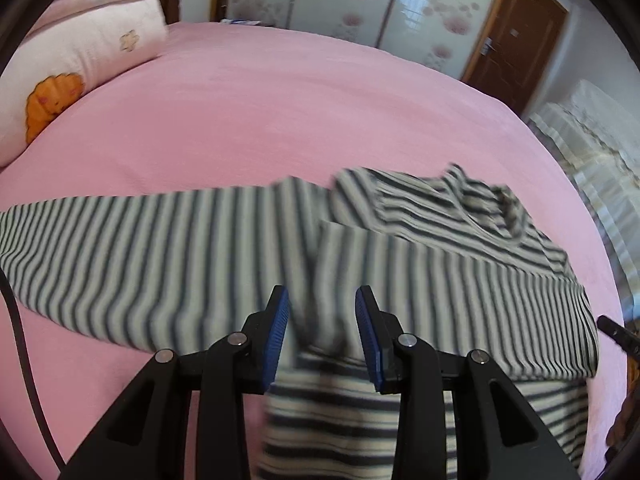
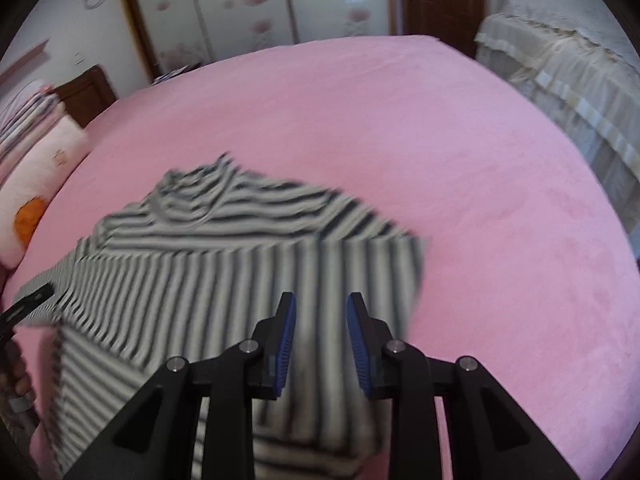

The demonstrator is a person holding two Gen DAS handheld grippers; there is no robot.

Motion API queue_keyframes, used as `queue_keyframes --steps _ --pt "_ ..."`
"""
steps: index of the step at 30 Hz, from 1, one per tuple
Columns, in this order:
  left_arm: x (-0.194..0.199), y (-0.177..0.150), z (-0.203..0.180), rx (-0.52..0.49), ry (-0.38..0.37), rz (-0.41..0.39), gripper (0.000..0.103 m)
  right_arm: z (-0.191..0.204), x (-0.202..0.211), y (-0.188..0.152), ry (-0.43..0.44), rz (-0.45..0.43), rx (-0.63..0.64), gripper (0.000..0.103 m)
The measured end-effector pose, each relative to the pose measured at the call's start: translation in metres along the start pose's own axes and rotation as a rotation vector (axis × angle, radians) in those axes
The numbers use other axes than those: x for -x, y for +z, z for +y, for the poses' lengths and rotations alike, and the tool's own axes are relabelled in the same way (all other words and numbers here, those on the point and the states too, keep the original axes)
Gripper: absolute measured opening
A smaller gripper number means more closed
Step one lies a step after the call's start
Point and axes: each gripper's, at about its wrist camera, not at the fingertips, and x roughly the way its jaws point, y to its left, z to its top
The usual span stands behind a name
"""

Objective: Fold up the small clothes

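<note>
The striped shirt [image 1: 400, 264] lay partly folded on the pink bed [image 1: 280, 112], while the left claw [image 1: 322, 332] and right claw [image 2: 321, 336] hovered above it, both parted and holding nothing.

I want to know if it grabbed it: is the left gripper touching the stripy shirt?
Cannot tell. In the left wrist view, the left gripper has open jaws over the striped shirt; blur hides any contact.

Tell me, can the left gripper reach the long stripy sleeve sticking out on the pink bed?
Probably yes. The left gripper hangs open over the black-and-white striped shirt, and the outstretched sleeve lies flat on the pink bedsheet with nothing covering it.
</note>
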Motion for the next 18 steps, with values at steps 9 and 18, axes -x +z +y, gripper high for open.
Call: queue_keyframes --steps 9,18 --pt "-0.035 -0.022 -0.037 -0.043 0.036 0.097 0.033 0.026 -0.022 -0.049 -0.015 0.103 0.074 0.026" --pt "-0.034 -0.030 -0.024 -0.099 0.016 0.088 0.033 -0.055 -0.016 -0.067 -0.054 0.102 -0.057 0.000"
